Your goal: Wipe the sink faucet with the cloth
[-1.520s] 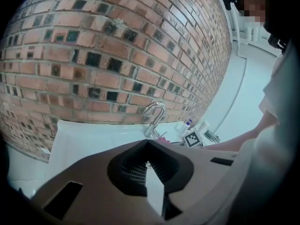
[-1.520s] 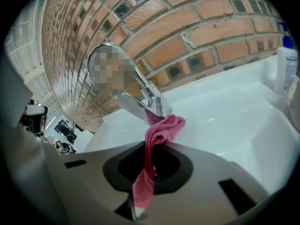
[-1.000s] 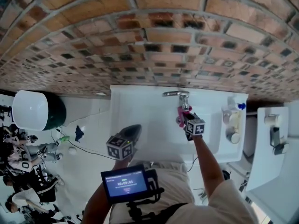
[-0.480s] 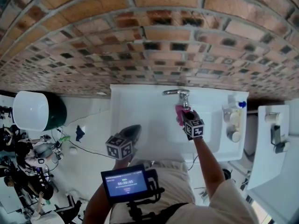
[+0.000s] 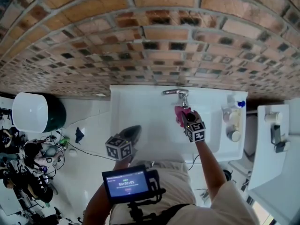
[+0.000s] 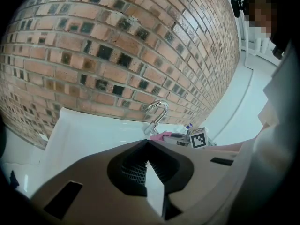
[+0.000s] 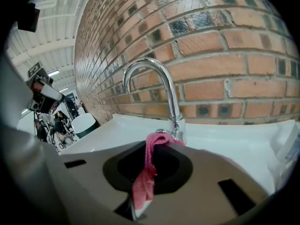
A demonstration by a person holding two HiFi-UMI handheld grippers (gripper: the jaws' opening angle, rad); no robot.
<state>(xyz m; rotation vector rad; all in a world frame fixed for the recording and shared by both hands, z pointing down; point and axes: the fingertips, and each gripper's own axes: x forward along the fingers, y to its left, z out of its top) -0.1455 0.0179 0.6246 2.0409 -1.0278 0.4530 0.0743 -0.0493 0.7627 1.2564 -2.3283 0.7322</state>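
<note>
A chrome faucet (image 5: 177, 93) curves over the white sink (image 5: 140, 111) against the brick wall. My right gripper (image 5: 183, 112) is shut on a pink cloth (image 5: 181, 114) and holds it just in front of the faucet's base. In the right gripper view the cloth (image 7: 149, 165) hangs between the closed jaws, its top fold close to the faucet (image 7: 161, 90) stem. My left gripper (image 5: 132, 133) hovers over the sink's near left part, shut with nothing in it. In the left gripper view the faucet (image 6: 157, 114) and the pink cloth (image 6: 161, 136) show beyond the jaws.
Bottles (image 5: 233, 117) stand on the sink's right ledge. A second white basin (image 5: 274, 144) is at the far right. A white and green tub (image 5: 33, 111) sits on the floor at left, with people beyond it. A screen (image 5: 125, 184) hangs at my chest.
My right gripper has carried the pink cloth a little up and toward the faucet's base. The left gripper has stayed over the sink.
</note>
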